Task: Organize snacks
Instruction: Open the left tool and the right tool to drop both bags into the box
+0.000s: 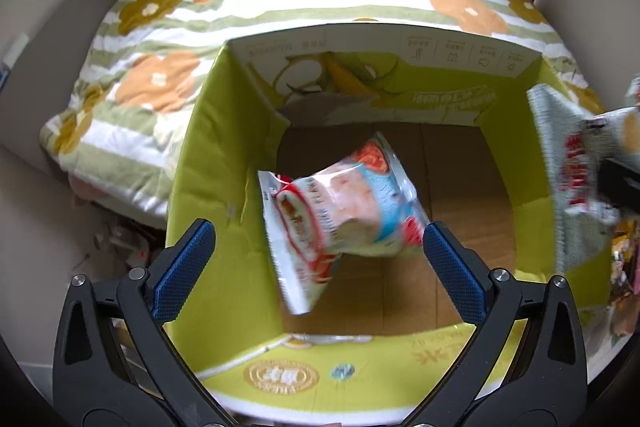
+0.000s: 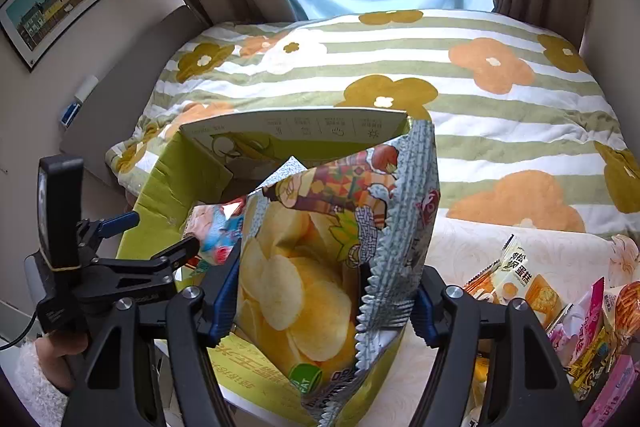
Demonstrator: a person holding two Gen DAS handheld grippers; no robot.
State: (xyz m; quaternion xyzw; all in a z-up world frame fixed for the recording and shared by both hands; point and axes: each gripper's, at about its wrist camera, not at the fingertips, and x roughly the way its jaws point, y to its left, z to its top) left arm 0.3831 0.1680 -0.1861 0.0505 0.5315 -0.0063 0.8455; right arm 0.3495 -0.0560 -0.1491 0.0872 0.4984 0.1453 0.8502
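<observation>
Left tongs [image 1: 318,251] were spread wide over the open green box [image 1: 208,163]; a red-and-blue snack packet [image 1: 344,211] was seen loose between them, over the cardboard floor inside, right edge beside one pad, touch not certain. Right tongs [image 2: 324,303] were pinching a bag of crisps [image 2: 312,267] at the box's right wall. Risks judged: the tall bag could be caught on that wall or tipped outside; crisps could be crushed. More snacks [image 2: 560,311] were left heaped on the surface to the right; a flowered quilt [image 2: 480,115] lay beyond the box.
</observation>
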